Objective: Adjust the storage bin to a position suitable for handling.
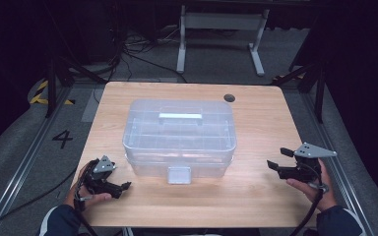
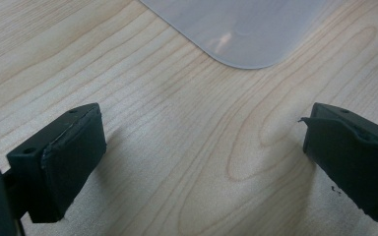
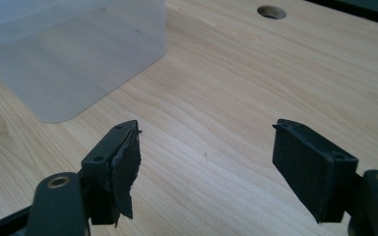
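So, a clear plastic storage box (image 1: 179,137) w/ a lid, a flat handle (image 1: 180,117) on top and a front latch (image 1: 179,174) is seen sitting roughly mid-table on the light wood table (image 1: 256,187); lid looks closed, latch flap hangs down at the near side; contents can't be made out through the frosted walls. Left gripper (image 1: 126,186) is held low at the near-left edge, just beside the box's front-left corner but not touching it; in the left gripper view (image 2: 202,142) its jaws are seen spread wide apart w/ only bare wood between them, and a rounded corner of the box (image 2: 241,29) ahead. Right gripper (image 1: 279,160) is held off to the right, well apart from the box, pointing toward it; in the right gripper view (image 3: 204,152) the jaws are apart too, nothing between the pads; box corner (image 3: 74,59) at upper left; a round cable hole (image 3: 271,12) in the table further back.
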